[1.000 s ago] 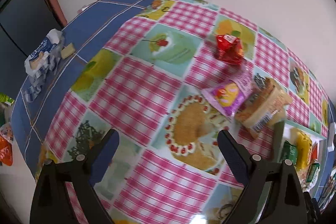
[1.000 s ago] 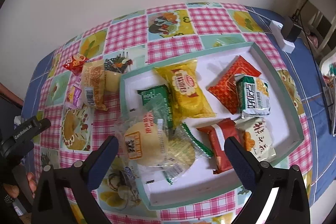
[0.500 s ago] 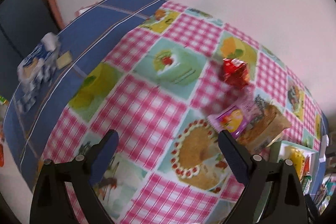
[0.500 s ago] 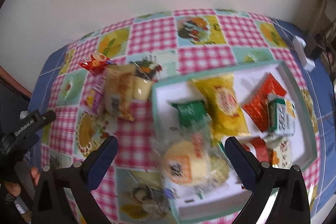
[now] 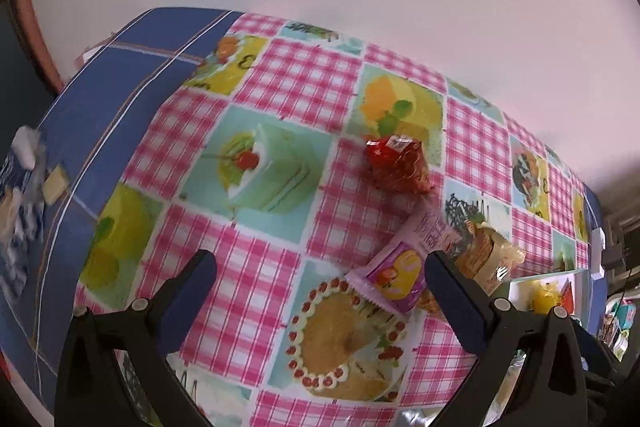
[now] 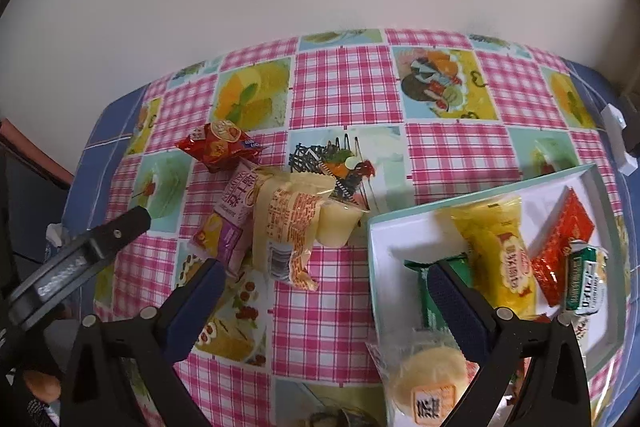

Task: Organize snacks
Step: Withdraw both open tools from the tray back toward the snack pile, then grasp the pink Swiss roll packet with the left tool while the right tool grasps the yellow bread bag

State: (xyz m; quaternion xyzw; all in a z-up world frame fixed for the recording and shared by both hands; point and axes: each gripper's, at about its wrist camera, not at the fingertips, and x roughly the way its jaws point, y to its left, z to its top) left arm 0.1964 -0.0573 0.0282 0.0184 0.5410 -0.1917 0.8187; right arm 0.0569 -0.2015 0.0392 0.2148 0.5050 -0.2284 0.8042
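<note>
From my right gripper (image 6: 322,289), bare checkered tablecloth (image 6: 320,307) runs toward twelve o'clock until the cream bread packet (image 6: 290,223) blocks it. The purple packet (image 6: 228,223) crowds eleven o'clock, the tray (image 6: 374,267) rim walls two o'clock. My left gripper (image 5: 320,277) has open cloth from nine to twelve; the red packet (image 5: 396,163) sits at one.

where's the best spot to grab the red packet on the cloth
Probably the red packet across its puffed middle, coming from above with the left gripper, which is open and nearest. Its near corner sits against the purple packet, so the far, wall-side half is freer; its crimped ends look flat and slippery.
</note>
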